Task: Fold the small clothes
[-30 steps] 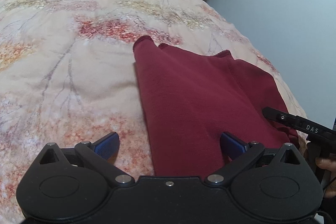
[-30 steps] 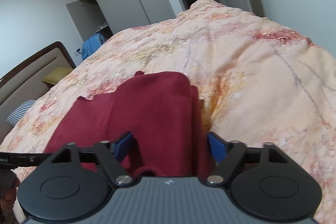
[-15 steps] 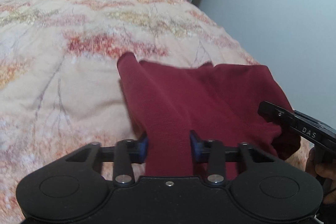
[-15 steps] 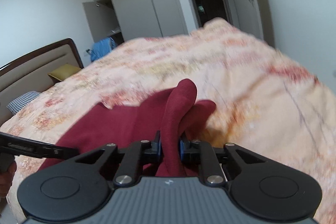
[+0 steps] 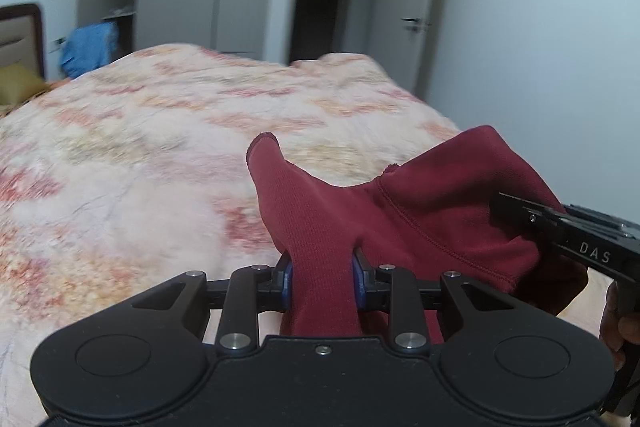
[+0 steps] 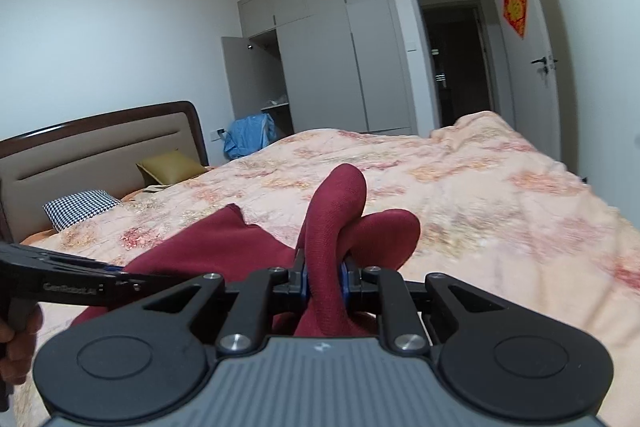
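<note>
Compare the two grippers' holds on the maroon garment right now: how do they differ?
The left gripper pinches a wider, flatter band of the maroon garment, with its pads set further apart; its jaws have just been closing further on the cloth. The right gripper squeezes a narrower bunch, pads nearly together, and the fabric loops up into a rounded hump ahead of it, while the left's piece ends in a pointed corner. Both are clamped on the same garment above the floral bedspread.

both tongs [image 5: 322,281] [image 6: 323,277] now closed on lifted maroon garment [image 5: 420,227]
</note>
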`<state>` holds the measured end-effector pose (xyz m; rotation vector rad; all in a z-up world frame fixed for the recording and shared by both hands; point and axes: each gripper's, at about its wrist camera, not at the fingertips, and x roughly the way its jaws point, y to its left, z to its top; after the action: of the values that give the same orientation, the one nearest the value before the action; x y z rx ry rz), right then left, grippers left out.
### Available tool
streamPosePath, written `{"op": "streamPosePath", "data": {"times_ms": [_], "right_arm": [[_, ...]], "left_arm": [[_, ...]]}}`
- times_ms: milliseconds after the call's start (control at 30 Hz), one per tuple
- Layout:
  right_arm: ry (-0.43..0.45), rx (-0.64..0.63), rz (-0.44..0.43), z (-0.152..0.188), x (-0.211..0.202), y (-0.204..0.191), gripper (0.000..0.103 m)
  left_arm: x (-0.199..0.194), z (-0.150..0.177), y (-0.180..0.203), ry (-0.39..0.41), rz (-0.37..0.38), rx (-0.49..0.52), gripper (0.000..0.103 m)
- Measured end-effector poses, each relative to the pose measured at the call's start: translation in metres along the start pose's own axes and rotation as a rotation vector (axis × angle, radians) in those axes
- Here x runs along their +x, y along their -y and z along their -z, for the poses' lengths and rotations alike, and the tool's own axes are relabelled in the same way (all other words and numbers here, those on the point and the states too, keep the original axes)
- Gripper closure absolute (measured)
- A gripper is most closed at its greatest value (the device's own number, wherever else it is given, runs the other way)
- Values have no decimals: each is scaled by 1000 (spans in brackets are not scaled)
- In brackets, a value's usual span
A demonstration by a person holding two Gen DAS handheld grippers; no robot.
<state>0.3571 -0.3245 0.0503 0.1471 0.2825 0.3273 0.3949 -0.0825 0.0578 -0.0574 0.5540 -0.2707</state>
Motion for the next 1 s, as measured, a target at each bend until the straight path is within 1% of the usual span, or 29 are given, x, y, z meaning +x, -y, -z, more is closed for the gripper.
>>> {"op": "streamPosePath", "data": {"times_ms": [100,167,233,300,367,400,467,500,567,600,633,667,733,767,867,933,1000], "right_arm": [[-38,14,-8,1,34,-4,86],[-77,25,4,8,51,-5,86],[-119,34,29,19,62,-2,85],[-150,36,83,30,66,0,84],[-180,45,130,38,67,7,79],[-193,51,146,42,67,10,76],[-209,52,168,46,66,14,67],[-211,46,184,47,64,14,61],[-204,36,206,47,58,12,58],[-198,33,212,46,54,11,55],[-188,28,218,45,49,9,48],[-174,20,219,43,43,7,45],[-142,-4,219,38,30,1,31],[-125,-15,218,34,23,-3,29],[-77,-44,209,26,1,-16,21],[-44,-50,197,21,-16,-24,14],[-13,-54,185,17,-33,-33,11]], "left_arm": [[17,3,-16,-43,-28,-37,72],[28,9,-25,-85,-30,-68,72],[37,17,-30,-114,-34,-90,70],[39,24,-32,-114,-39,-95,66],[38,30,-34,-114,-39,-106,59],[38,31,-34,-115,-41,-110,58],[37,32,-33,-118,-46,-108,46],[37,32,-32,-120,-47,-106,43],[33,31,-28,-117,-50,-102,32],[29,30,-26,-111,-52,-102,30],[25,29,-24,-103,-55,-101,25],[19,28,-22,-90,-57,-99,20],[5,26,-18,-61,-62,-94,15],[-2,24,-17,-47,-63,-91,11],[-28,20,-10,-1,-63,-85,4],[-48,19,-6,36,-64,-81,2],[-68,20,-3,69,-66,-80,1]]}}
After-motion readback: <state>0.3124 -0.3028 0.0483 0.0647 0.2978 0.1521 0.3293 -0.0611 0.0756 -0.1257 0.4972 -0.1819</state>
